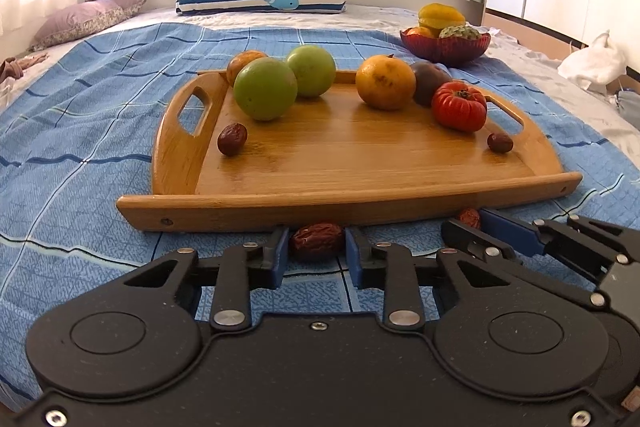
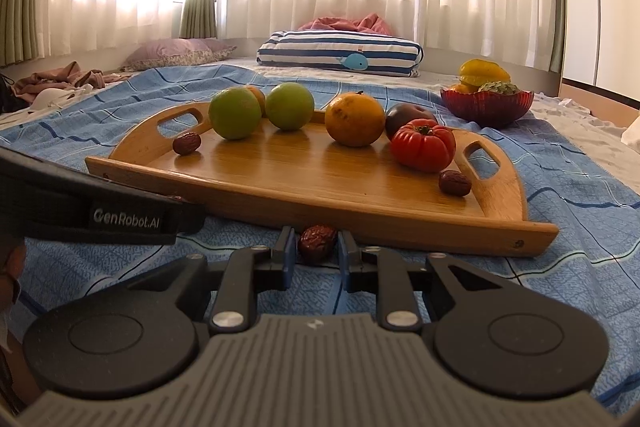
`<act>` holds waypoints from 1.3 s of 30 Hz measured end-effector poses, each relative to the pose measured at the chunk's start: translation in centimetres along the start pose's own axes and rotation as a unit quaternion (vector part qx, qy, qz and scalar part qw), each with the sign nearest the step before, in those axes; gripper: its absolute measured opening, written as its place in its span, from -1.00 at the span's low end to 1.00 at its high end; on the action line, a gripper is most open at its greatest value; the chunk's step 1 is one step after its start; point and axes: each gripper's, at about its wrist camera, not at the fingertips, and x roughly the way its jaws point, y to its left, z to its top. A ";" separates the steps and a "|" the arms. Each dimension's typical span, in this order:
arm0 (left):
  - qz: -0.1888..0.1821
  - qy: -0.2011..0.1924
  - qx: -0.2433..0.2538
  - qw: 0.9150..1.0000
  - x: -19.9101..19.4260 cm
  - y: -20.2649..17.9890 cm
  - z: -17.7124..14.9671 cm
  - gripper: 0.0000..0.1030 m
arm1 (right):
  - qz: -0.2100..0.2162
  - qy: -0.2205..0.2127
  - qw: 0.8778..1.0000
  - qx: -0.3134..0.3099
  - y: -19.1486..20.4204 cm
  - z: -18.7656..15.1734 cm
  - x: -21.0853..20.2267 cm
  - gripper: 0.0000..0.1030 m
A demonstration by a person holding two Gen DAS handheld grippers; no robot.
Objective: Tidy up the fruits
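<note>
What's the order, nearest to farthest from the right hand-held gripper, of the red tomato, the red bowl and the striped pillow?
From the right hand-held gripper:
1. Red tomato, on the tray's right side.
2. Red bowl, beyond the tray, far right.
3. Striped pillow, by the curtains.

four dates [image 1: 232,144], two green fruits [image 1: 265,89] (round)

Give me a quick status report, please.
Left gripper shut on a date. Right gripper shut on another date. Tray rim just ahead.
</note>
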 end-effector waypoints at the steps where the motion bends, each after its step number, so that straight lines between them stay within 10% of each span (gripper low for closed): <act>1: 0.001 -0.001 0.003 1.000 -0.1 -0.1 0.0 -0.45 | 0.000 0.001 1.000 0.001 0.0 0.1 0.1 -0.47; 39: -0.001 -0.047 0.024 0.999 1.5 0.1 6.1 -0.45 | -0.036 -0.026 0.998 0.047 -1.8 5.3 2.5 -0.56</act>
